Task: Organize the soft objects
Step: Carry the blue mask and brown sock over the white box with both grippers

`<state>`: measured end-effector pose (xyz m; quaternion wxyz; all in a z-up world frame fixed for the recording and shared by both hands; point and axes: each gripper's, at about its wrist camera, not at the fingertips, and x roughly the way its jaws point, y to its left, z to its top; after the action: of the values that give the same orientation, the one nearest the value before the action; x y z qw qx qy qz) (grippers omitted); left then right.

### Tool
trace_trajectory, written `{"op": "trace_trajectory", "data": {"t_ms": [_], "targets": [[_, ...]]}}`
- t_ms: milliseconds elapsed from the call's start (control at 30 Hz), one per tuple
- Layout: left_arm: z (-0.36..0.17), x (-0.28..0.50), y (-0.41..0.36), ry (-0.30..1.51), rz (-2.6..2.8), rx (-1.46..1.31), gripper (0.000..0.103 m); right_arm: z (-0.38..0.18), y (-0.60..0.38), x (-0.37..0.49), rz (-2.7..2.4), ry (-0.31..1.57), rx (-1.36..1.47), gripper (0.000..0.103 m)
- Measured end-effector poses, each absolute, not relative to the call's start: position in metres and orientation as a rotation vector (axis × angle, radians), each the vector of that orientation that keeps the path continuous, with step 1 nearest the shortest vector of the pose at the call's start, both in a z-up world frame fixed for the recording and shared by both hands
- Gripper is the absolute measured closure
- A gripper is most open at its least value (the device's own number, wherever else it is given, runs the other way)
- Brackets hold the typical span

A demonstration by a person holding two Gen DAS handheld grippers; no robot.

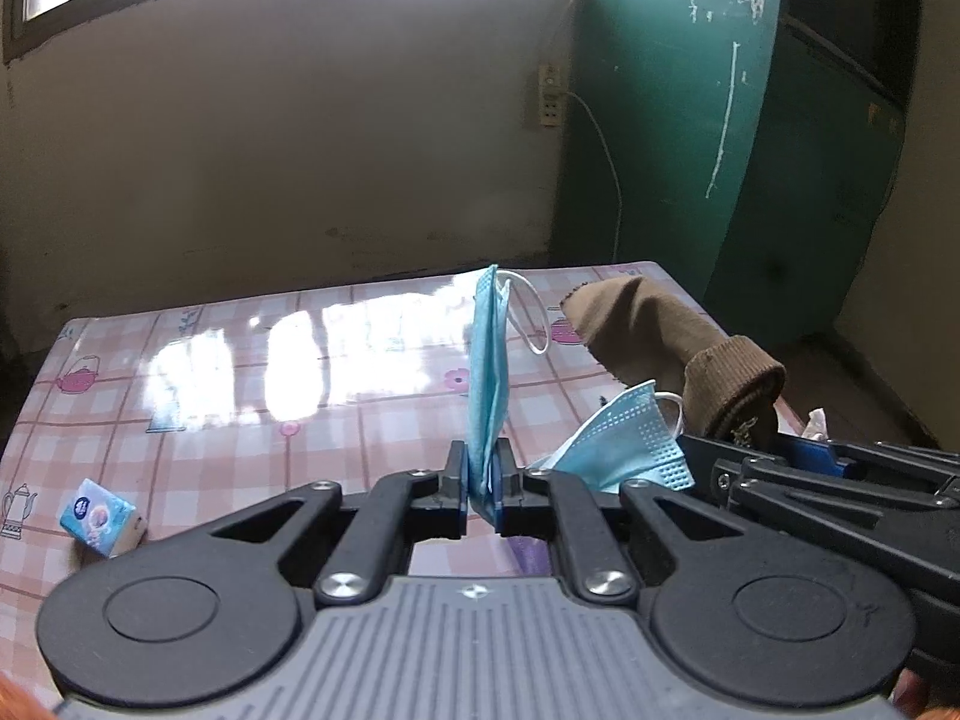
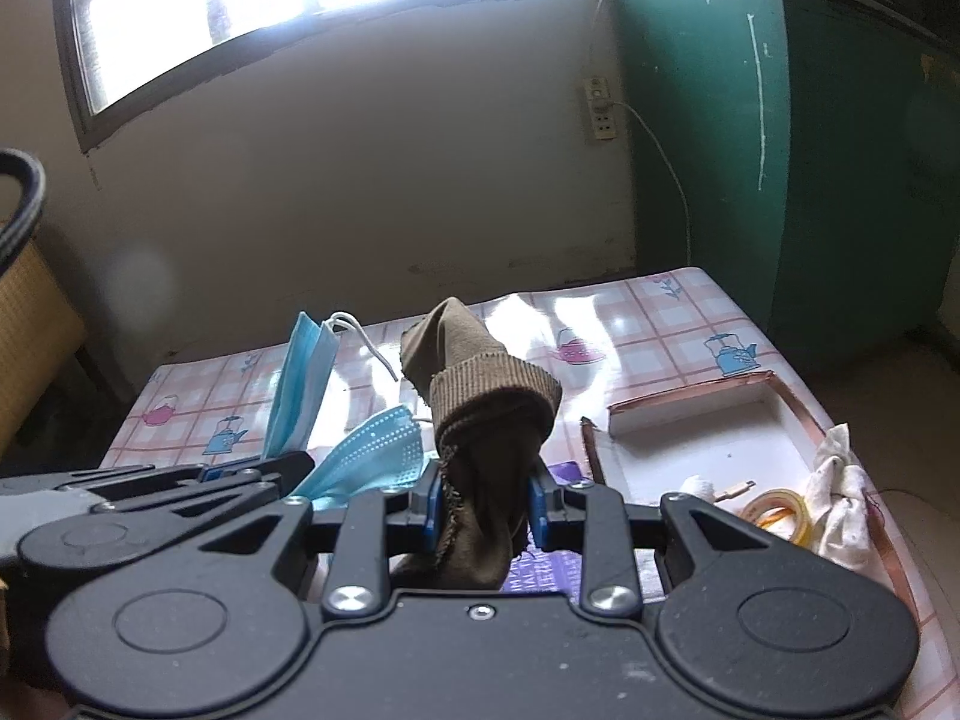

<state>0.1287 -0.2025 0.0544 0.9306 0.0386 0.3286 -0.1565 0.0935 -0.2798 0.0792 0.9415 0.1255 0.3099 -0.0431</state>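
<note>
My left gripper (image 1: 483, 483) is shut on a blue face mask (image 1: 487, 372), which stands upright from the pads with its white ear loop (image 1: 534, 318) hanging to the right. My right gripper (image 2: 486, 501) is shut on a brown ribbed sock (image 2: 492, 414) whose cuff folds over above the pads. A second blue mask (image 2: 372, 450) sits between the two grippers; I cannot tell what holds it. In the right wrist view the left gripper (image 2: 264, 468) and its mask (image 2: 300, 378) are at the left. The sock (image 1: 666, 336) is at the right of the left wrist view.
The table (image 1: 240, 396) wears a glossy pink plaid cloth. A small tissue pack (image 1: 99, 519) lies near its left front. A shallow white box (image 2: 690, 438) on the right holds a tape roll (image 2: 777, 516) and a white cloth (image 2: 840, 492). A wicker basket (image 2: 30, 324) stands at the far left.
</note>
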Motion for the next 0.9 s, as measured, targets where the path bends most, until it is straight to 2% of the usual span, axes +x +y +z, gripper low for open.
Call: {"op": "trace_trajectory", "data": {"t_ms": [900], "targets": [[0.035,0.121,-0.285,0.703,-0.473,0.137,0.092,0.062,-0.378,0.071,-0.235,0.631,0.304,0.069]]}}
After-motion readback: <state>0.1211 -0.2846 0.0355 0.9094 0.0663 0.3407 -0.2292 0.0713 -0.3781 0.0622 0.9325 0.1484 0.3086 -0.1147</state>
